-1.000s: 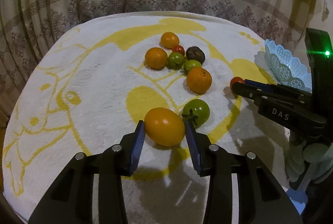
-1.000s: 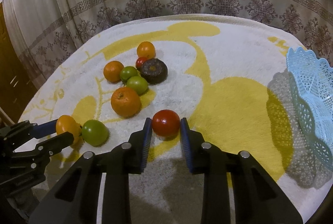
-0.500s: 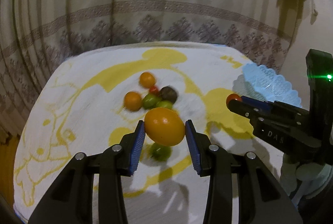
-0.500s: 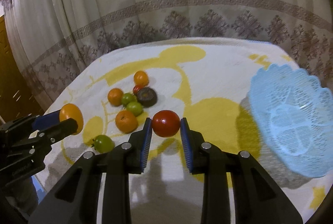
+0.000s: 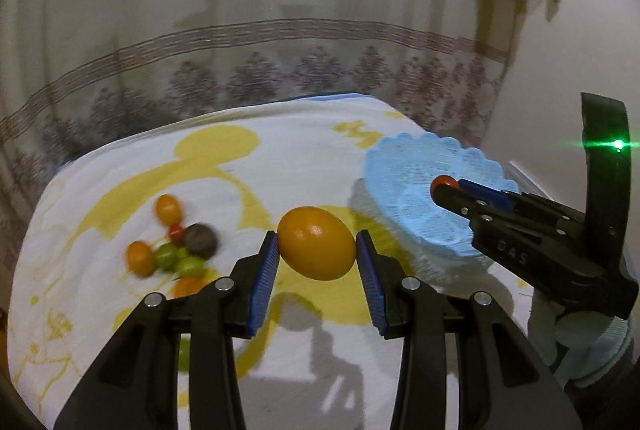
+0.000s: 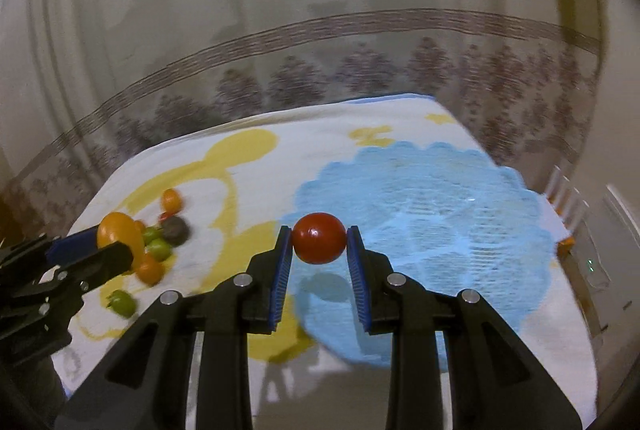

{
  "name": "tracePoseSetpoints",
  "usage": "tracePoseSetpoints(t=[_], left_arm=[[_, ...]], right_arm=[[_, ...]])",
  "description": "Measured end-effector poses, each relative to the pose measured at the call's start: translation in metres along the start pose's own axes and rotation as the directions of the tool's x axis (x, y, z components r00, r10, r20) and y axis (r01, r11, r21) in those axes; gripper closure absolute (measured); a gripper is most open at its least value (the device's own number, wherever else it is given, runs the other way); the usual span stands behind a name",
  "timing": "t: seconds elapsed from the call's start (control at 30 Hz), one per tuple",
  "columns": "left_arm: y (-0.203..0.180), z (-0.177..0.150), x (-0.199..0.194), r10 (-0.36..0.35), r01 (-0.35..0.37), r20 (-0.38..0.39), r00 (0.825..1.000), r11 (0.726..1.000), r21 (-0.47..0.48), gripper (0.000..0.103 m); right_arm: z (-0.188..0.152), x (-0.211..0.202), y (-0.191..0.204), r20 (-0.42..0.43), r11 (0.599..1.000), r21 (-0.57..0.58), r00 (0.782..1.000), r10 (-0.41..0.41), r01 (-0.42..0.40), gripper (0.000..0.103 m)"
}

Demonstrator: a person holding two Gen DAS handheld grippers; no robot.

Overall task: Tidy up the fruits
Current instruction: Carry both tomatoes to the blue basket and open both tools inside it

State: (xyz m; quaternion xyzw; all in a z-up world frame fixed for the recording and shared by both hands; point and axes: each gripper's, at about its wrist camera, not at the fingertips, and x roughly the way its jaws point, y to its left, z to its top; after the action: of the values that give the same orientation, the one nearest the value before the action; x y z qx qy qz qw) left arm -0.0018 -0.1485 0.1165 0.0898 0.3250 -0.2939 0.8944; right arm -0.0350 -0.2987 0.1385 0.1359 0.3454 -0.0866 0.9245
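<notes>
My left gripper (image 5: pixel 317 250) is shut on a yellow-orange tomato (image 5: pixel 317 243) and holds it high above the white and yellow blanket (image 5: pixel 280 158). My right gripper (image 6: pixel 319 244) is shut on a red tomato (image 6: pixel 319 238) and holds it above the near left edge of the light blue lace basket (image 6: pixel 440 222). The basket also shows in the left wrist view (image 5: pixel 424 186), with the right gripper (image 5: pixel 442 188) over it. Several loose fruits (image 5: pixel 176 250) lie in a cluster at the left of the blanket, orange, green, red and one dark brown.
A patterned curtain (image 5: pixel 280 62) hangs behind the bed. A single green tomato (image 6: pixel 122 303) lies apart near the blanket's front left. The bed edge drops off at the right beside the basket (image 6: pixel 568 214).
Both grippers have lifted their tomatoes off the blanket and moved up and to the right. The right gripper now hangs over the blue basket's edge.
</notes>
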Motion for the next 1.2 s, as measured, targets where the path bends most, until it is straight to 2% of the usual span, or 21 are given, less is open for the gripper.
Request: tracePoseSetpoints(t=[0.2,0.43,0.47,0.53,0.57,0.6,0.93,1.0,1.03,1.07,1.2], left_arm=[[-0.036,0.015,0.028,-0.091,0.092,-0.023,0.996,0.995,0.036,0.063],[-0.063,0.025,0.061,-0.130,0.134,-0.062,0.990,0.989,0.067,0.063],[-0.064,0.025,0.063,-0.132,0.136,-0.065,0.989,0.988,0.068,0.063],[-0.069,0.026,0.069,-0.133,0.138,-0.074,0.988,0.988,0.070,0.063],[-0.070,0.026,0.071,-0.134,0.139,-0.078,0.988,0.988,0.070,0.063],[-0.071,0.026,0.074,-0.133,0.139,-0.082,0.988,0.988,0.071,0.063],[-0.076,0.024,0.093,-0.140,0.149,-0.120,0.983,0.987,0.064,0.062],[-0.075,0.024,0.094,-0.137,0.145,-0.126,0.983,0.988,0.057,0.056],[-0.073,0.024,0.094,-0.128,0.135,-0.117,0.985,0.989,0.053,0.042],[-0.072,0.025,0.093,-0.122,0.127,-0.102,0.987,0.991,0.046,0.034],[-0.064,0.028,0.087,-0.093,0.096,-0.072,0.993,0.995,0.033,0.034]], right_arm=[[-0.006,0.013,-0.037,-0.043,0.995,0.070,0.996,-0.074,0.077,0.074],[-0.016,0.015,-0.060,-0.044,0.988,0.112,0.993,-0.105,0.110,0.073],[-0.016,0.014,-0.062,-0.039,0.987,0.113,0.993,-0.111,0.115,0.070],[-0.014,0.013,-0.063,-0.027,0.986,0.110,0.992,-0.125,0.127,0.060],[-0.013,0.011,-0.065,-0.018,0.985,0.112,0.991,-0.134,0.135,0.052],[-0.013,0.009,-0.066,-0.007,0.983,0.116,0.990,-0.144,0.144,0.049],[-0.009,-0.001,-0.073,0.019,0.974,0.144,0.984,-0.179,0.174,0.047],[-0.009,-0.002,-0.073,0.023,0.974,0.145,0.984,-0.179,0.174,0.045],[-0.009,-0.002,-0.072,0.025,0.974,0.146,0.984,-0.179,0.173,0.045],[-0.009,-0.003,-0.072,0.027,0.974,0.147,0.983,-0.181,0.175,0.044],[-0.009,-0.004,-0.071,0.033,0.973,0.150,0.983,-0.180,0.173,0.042]])
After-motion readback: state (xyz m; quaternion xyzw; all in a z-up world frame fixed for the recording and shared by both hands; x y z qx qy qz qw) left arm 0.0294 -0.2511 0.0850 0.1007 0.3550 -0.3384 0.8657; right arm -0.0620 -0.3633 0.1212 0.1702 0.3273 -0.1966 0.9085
